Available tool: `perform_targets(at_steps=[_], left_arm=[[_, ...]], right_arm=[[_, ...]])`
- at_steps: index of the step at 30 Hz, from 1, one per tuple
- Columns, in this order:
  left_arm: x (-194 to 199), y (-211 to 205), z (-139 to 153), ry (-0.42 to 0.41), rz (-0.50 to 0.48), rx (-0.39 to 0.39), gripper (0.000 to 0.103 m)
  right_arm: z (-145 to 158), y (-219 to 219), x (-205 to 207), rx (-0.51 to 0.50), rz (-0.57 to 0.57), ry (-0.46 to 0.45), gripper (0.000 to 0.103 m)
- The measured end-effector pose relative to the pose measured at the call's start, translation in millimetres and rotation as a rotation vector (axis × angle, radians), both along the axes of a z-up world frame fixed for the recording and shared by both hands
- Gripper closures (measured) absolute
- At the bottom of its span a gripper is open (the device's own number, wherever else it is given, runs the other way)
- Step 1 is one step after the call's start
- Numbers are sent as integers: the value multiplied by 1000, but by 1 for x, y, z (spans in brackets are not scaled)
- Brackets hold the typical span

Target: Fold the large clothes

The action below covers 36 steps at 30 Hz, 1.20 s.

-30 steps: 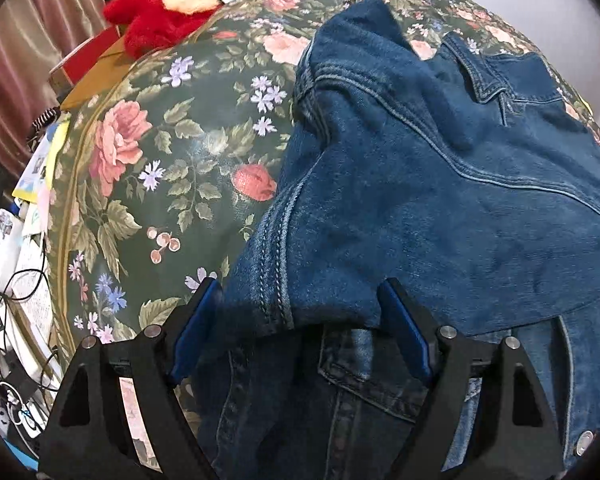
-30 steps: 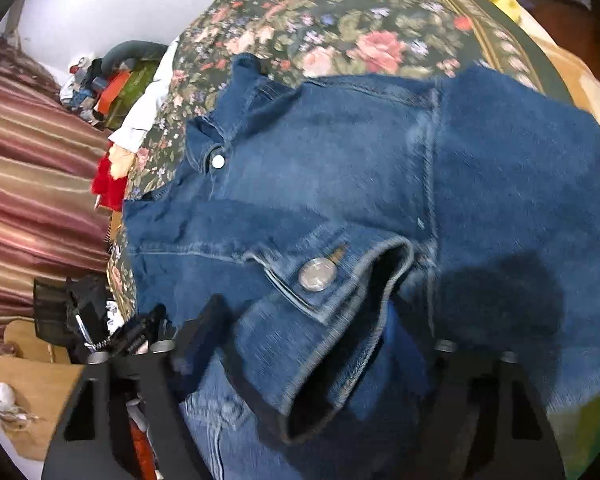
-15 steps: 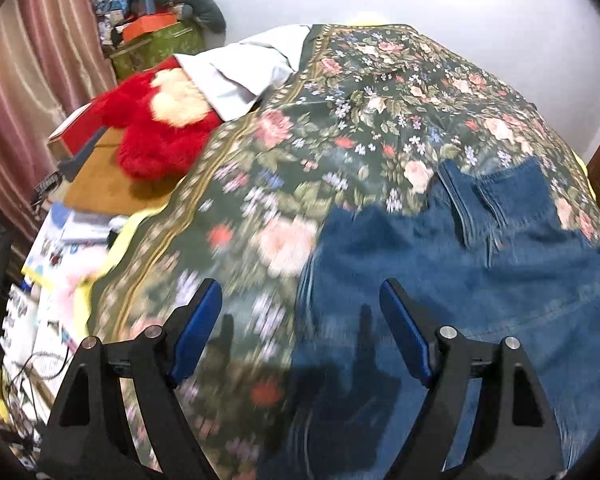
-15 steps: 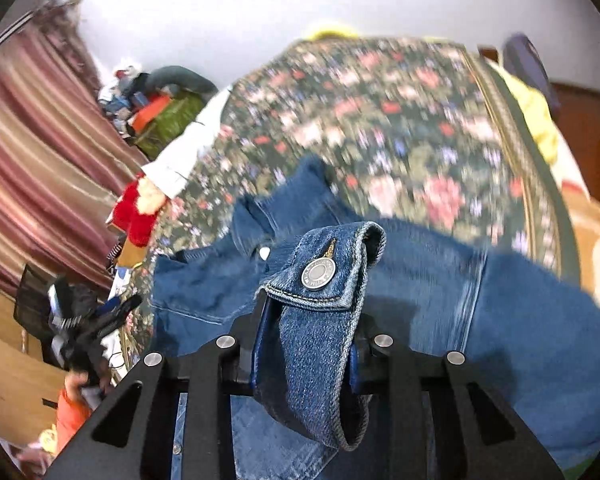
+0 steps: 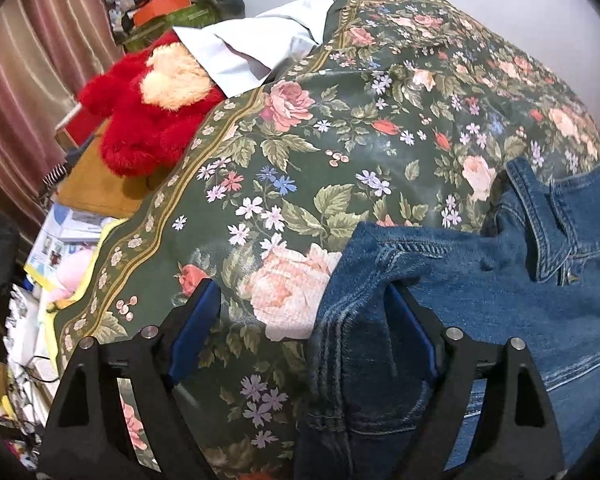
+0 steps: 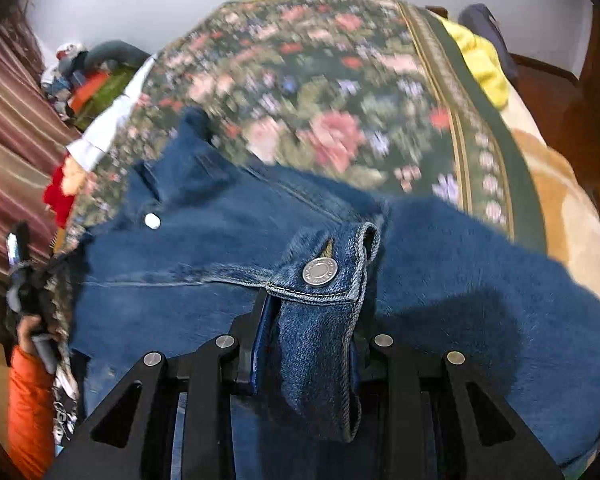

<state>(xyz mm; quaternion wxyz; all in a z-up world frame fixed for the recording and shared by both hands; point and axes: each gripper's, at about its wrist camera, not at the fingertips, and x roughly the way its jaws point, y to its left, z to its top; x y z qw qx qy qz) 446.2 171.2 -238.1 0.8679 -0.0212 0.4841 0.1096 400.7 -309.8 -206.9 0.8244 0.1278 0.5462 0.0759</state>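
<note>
— What does the right gripper (image 6: 310,344) hold?

— Its blue-padded jaws are clamped on a thick denim cuff (image 6: 320,292) with a round metal snap button (image 6: 319,272), the stitched hem folded over the fingers.

— And the left gripper (image 5: 304,332)?

— Its jaws stand wide apart, gripping nothing; one finger overlaps the edge of the denim jacket (image 5: 480,300), the other is over bare cloth.

— Where is the jacket?

— It lies spread on the glossy floral bedspread (image 5: 340,128), collar up. A fuzzy red plush toy (image 5: 148,120) sits beside the bed.
</note>
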Motion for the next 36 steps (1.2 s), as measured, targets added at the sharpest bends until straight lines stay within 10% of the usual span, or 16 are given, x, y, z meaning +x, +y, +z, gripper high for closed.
perform_targets(at_steps=[6, 15, 19, 26, 36], left_arm=[[8, -20, -17, 36, -38, 189, 0], [-35, -35, 18, 19, -115, 246, 3], [-75, -60, 36, -22, -242, 253, 3], [-112, -87, -9, 80, -308, 295, 3], [-149, -47, -15, 137, -148, 106, 2]], right_arm=[[6, 13, -8, -119, 62, -36, 73], [24, 0, -28, -169, 57, -9, 48], [40, -3, -39, -207, 8, -47, 18], [21, 12, -48, -212, 41, -4, 12], [18, -2, -89, -243, 15, 4, 12]])
